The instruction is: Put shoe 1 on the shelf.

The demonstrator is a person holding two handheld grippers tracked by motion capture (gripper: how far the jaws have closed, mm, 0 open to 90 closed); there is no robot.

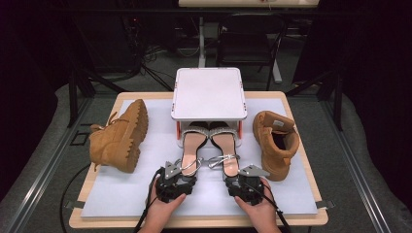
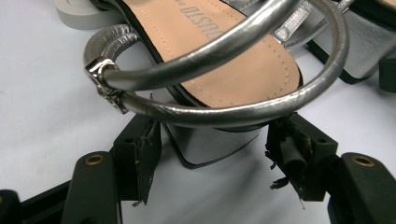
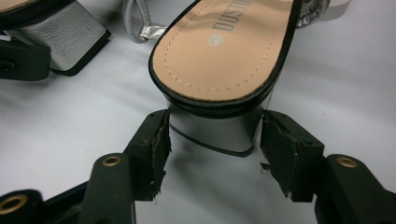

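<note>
White matting covers the surface (image 1: 121, 194), where two silver block-heeled sandals are set near the front edge. Each glossy heel is bracketed, not clamped, by a gripper: left sandal (image 2: 219, 60) by the left gripper (image 2: 219, 161), right sandal (image 3: 224, 51) by the right gripper (image 3: 215, 154). Slipping off frayed pads is likely.

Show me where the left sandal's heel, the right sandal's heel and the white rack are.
left sandal's heel (image 2: 212, 144), left gripper view, shiny rear face of the block heel
right sandal's heel (image 3: 217, 130), right gripper view, rear face of the block heel
white rack (image 1: 209, 92), high view, bare top shelf
</note>
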